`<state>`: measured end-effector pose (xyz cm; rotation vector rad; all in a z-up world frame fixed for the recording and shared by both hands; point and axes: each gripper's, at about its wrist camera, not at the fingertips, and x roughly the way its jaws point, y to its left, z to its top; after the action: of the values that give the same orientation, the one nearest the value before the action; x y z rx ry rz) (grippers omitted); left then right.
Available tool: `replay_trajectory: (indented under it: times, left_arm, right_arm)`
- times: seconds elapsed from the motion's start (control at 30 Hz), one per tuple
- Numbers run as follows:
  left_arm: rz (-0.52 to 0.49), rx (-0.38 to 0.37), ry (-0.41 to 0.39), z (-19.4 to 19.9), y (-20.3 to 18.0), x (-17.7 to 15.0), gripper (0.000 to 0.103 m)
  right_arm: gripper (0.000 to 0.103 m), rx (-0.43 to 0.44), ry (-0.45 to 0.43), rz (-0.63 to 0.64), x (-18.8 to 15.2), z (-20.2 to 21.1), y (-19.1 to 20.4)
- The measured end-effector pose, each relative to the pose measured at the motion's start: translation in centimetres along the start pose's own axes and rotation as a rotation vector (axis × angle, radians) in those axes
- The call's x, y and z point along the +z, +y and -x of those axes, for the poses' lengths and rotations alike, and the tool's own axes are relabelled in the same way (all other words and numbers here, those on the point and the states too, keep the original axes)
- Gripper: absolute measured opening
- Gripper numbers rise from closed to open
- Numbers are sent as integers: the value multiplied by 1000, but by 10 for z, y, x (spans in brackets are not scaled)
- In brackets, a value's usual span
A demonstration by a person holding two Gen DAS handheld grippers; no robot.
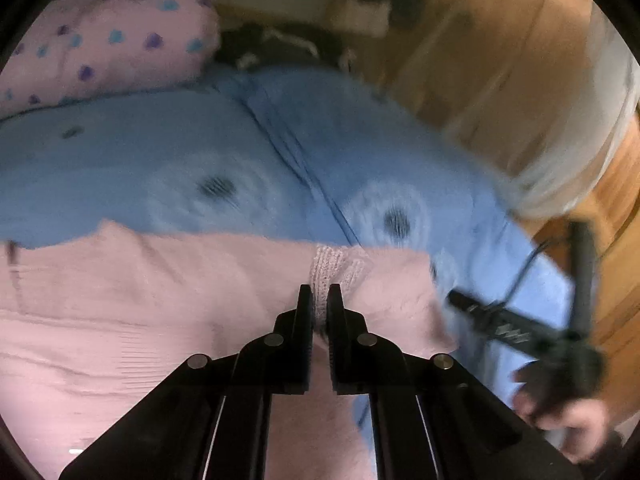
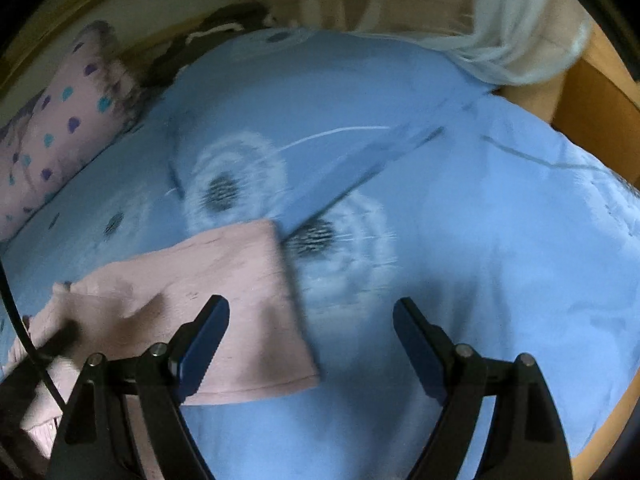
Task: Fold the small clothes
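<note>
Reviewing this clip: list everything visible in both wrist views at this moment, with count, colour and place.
Knitted garment: one, pale pink, lying on the bedcover; its ribbed edge is pinched in the left gripper.
Bedcover: one, light blue with white dandelion prints, spread over the bed.
Pillow: one, pink with blue and purple dots, at the far left of the bed.
Dark clothes: a heap, count unclear, beyond the pillow.
White fabric: one piece, hanging at the bed's far right corner.
Wooden floor: brown, beside the bed.
Left gripper: black fingers, shut on the pink ribbed edge.
Right gripper: black with blue pads, open, over the garment's right edge and the bedcover.
Hand: one, holding the right gripper.
</note>
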<state>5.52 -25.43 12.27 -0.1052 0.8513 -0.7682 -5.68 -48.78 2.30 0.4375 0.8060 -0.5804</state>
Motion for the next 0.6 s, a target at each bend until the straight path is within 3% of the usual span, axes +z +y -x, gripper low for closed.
replay_trajectory:
  times: [0.23,0.47,0.6]
  left_arm:
    - [58,73,-148,93,76,5,0]
    - [141,171,-159,126,147,-13,0]
    - [199,144,-170,132,179,-32,0]
  right_arm:
    - [87,43,40,-4,-10,-8,31]
    - [87,99,90,-4,-16,-22,67]
    - [87,123,134,34,-25,-35,93]
